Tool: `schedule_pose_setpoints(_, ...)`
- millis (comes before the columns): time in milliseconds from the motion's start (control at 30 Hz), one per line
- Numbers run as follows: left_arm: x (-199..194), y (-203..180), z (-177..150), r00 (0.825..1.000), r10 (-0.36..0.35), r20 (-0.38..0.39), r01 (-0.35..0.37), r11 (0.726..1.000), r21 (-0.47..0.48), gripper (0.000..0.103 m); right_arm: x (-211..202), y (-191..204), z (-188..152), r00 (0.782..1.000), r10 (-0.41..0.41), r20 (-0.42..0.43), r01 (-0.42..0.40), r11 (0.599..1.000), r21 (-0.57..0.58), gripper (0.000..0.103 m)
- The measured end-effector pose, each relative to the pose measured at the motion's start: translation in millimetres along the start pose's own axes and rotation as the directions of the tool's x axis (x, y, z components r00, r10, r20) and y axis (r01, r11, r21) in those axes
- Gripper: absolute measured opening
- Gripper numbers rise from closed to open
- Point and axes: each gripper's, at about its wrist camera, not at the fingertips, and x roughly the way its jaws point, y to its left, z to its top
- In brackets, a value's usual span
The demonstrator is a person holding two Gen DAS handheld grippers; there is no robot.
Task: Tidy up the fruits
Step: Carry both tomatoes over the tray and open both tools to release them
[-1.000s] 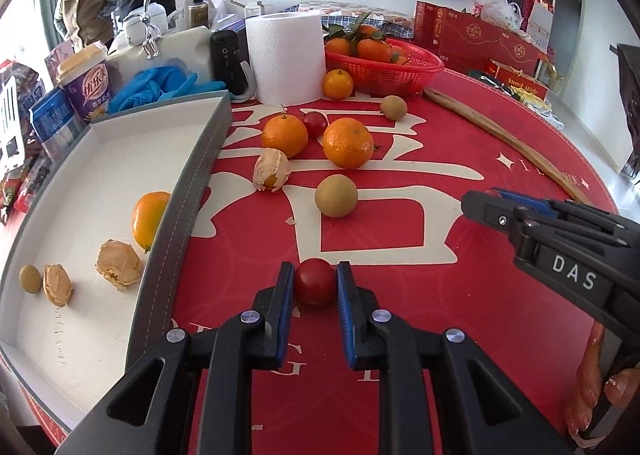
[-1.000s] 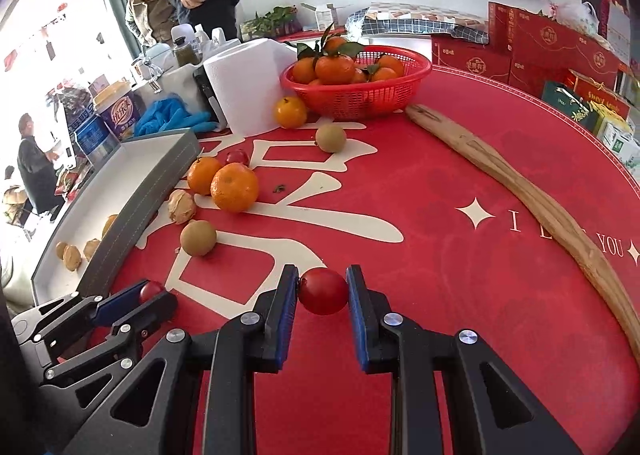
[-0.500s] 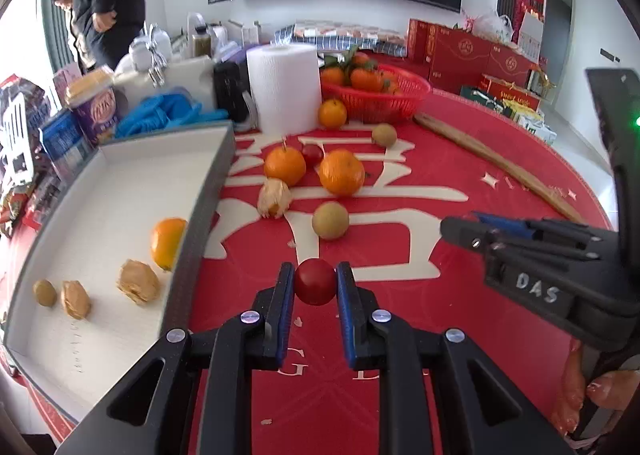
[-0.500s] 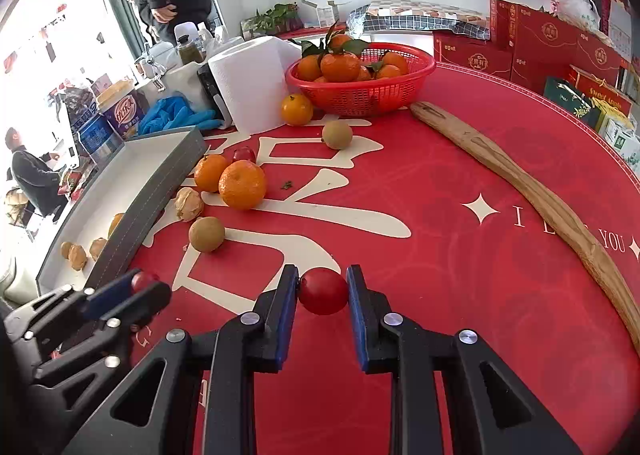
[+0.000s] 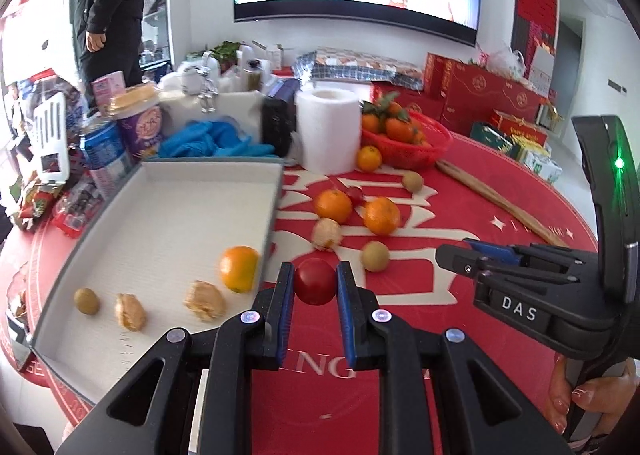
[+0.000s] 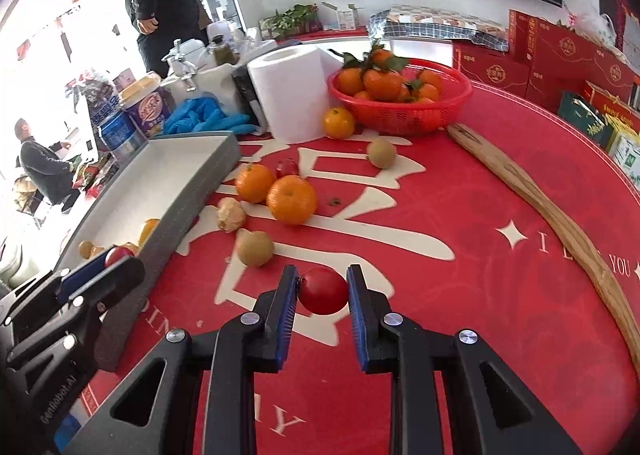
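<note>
My left gripper is shut on a small red fruit and holds it above the table, beside the right wall of the white tray. The tray holds an orange, two peeled pieces and a small brown fruit. My right gripper is shut on another small red fruit above the red tablecloth. Loose oranges, a peeled fruit, brown fruits and a small red fruit lie on the cloth.
A red basket of tangerines stands at the back, with a paper roll to its left. A long wooden stick lies on the right. Cups, blue gloves and boxes crowd the far edge. People stand behind.
Both grippers have risen with their red fruits. The left gripper has lifted off the cloth and moved left toward the tray's wall.
</note>
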Motion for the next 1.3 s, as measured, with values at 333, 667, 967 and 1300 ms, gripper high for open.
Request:
schedule_pose_setpoints(333,-24,74,4,0.997,-0.022,0.072,0.031,0.991,-0.127,0.023,1,43,23,0.995,0.101,-0.011,-0.101,0.994,-0.048,0.026)
schedule_pose_setpoints(667,-24,133,-4,0.996,0.066,0.059,-0.052,0.975,-0.215,0.023,17,102,42,0.976,0.213,-0.054,-0.218,0.968,-0.124,0.026)
schedule_pose_setpoints(967,-10,144,-14,0.993,0.111,0.029,-0.102,0.973,-0.207,0.023,31,131,45,0.968,0.237,-0.082,-0.248,0.956,-0.160,0.026)
schedule_pose_setpoints(1300,4,157,-18,0.989,0.151,-0.005,-0.148,0.966,-0.213,0.023,45,157,47,0.967,0.232,-0.107,-0.250,0.945,-0.212,0.026)
